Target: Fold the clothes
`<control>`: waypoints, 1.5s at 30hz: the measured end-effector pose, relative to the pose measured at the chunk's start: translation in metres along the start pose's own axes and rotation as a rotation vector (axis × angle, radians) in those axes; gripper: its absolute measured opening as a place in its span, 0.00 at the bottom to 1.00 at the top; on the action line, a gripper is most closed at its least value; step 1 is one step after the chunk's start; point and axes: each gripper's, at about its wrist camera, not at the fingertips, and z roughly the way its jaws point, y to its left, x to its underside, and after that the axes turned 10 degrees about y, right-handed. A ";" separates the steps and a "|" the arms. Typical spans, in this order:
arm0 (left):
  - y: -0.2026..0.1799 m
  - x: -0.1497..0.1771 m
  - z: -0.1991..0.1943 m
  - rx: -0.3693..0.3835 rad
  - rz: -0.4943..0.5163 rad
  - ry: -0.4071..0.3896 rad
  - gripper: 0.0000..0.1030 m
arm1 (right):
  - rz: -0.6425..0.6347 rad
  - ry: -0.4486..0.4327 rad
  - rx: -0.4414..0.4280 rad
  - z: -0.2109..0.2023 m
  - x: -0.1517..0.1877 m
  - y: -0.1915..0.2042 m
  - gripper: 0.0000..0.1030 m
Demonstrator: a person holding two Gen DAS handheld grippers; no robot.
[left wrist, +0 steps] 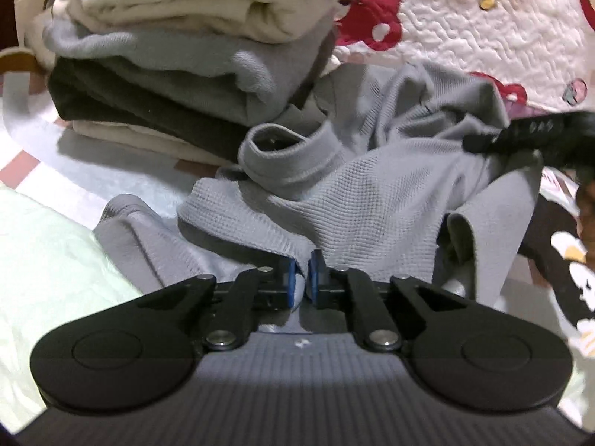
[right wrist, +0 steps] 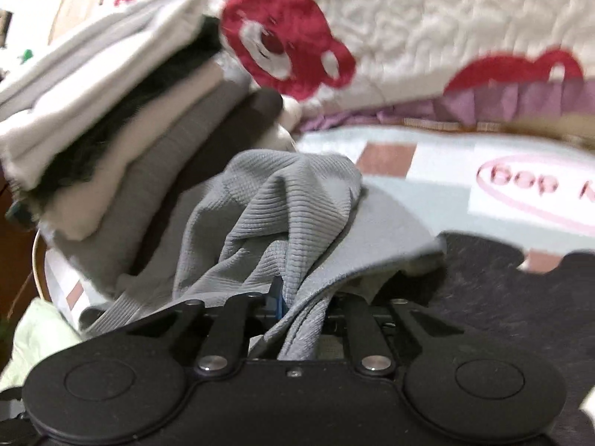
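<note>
Right up against the lens, the left hand-held gripper (left wrist: 302,275) has its blue pads nearly together, pinching an edge of the grey waffle-knit top (left wrist: 357,186). On the other side, the right hand-held gripper (right wrist: 297,297) is clamped on the same garment, its cloth bunched and trailing down between the fingers. So that's one grey top, held in two places, lying rumpled on the bed sheet (left wrist: 111,182) with its collar rolled open towards the pile.

It looks soft, light and floppy, with a knit that should give the pads bite; it will sag wherever it isn't held. Hems, shoulder seams or the ribbed edge seem the best places to take hold, pulled apart to flatten it.

Just behind sits one stack of folded clothes (left wrist: 167,74), roughly five or six layers in cream, grey and dark tones. Beyond that is a white quilt with red bears (right wrist: 427,37); two bears show in the right view.
</note>
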 end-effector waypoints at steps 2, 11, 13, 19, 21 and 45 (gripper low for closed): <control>-0.003 0.005 -0.006 -0.002 0.013 -0.014 0.06 | -0.052 -0.025 0.026 -0.015 0.005 0.011 0.15; -0.006 0.024 -0.027 -0.002 0.033 -0.059 0.05 | -0.158 -0.135 0.092 -0.073 0.017 0.037 0.14; -0.010 0.026 -0.031 -0.011 0.043 -0.067 0.05 | -0.180 -0.153 0.104 -0.083 0.017 0.043 0.14; -0.024 0.019 -0.040 0.010 0.049 -0.082 0.05 | -0.248 -0.208 0.138 -0.114 0.017 0.058 0.13; -0.031 0.013 -0.048 0.020 0.049 -0.092 0.05 | -0.252 -0.230 0.145 -0.126 0.017 0.056 0.13; -0.180 -0.110 -0.097 0.467 0.250 -0.268 0.04 | -0.164 -0.377 0.446 -0.283 0.004 -0.054 0.24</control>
